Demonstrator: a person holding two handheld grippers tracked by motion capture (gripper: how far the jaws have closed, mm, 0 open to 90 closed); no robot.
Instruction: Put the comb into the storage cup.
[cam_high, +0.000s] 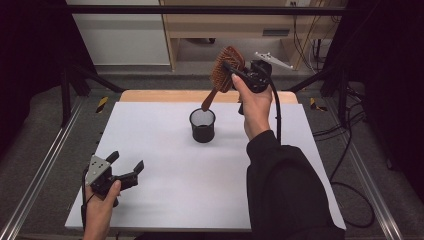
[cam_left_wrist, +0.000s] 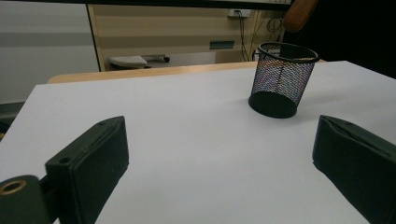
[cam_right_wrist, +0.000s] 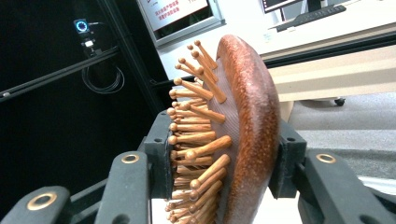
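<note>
On the white counter (cam_high: 165, 165) stands a mesh cup (cam_high: 202, 125). Above it, the right gripper (cam_high: 239, 75) has its jaws clamped on a wooden hairbrush (cam_high: 226, 70); the left gripper (cam_high: 126, 167) rests with jaws wide.

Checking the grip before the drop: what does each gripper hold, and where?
The right gripper clamps the hairbrush across its head, bristles against one jaw, back against the other. The left gripper holds nothing.
</note>
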